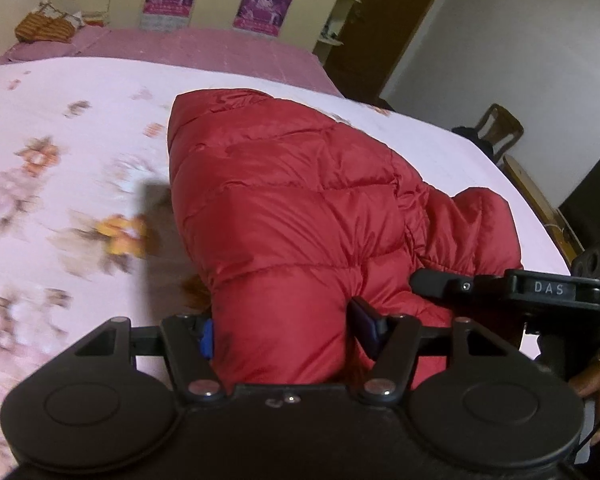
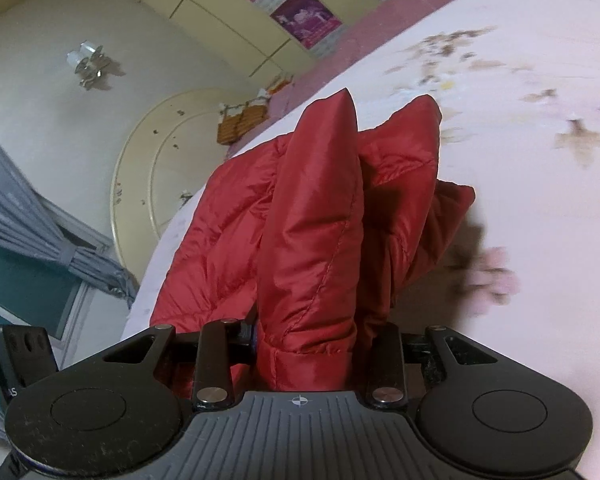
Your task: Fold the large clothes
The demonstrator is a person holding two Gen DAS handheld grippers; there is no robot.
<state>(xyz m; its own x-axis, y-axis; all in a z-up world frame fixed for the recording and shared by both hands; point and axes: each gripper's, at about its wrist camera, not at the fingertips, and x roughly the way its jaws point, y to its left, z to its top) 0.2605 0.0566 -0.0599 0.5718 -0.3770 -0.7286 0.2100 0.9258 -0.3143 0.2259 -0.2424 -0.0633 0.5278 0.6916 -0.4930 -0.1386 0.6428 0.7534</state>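
Observation:
A red quilted puffer jacket [image 1: 300,208] lies bunched on the pink flowered bedsheet [image 1: 60,152]. My left gripper [image 1: 284,332] is shut on a thick fold of the jacket's near edge, with blue pads [image 1: 207,336] pressing both sides. In the left wrist view the right gripper's body [image 1: 512,292] sits just to the right, at the same edge. In the right wrist view my right gripper [image 2: 306,344] is shut on another fold of the jacket [image 2: 312,240], which stands up between the fingers. The fingertips are buried in fabric.
A mauve blanket [image 1: 204,46] covers the bed's far side, with an orange pillow [image 1: 44,28] at the headboard. A wardrobe with posters [image 1: 264,0] stands behind. A wooden chair [image 1: 500,128] stands right of the bed. A window with grey curtains [image 2: 28,232] shows in the right wrist view.

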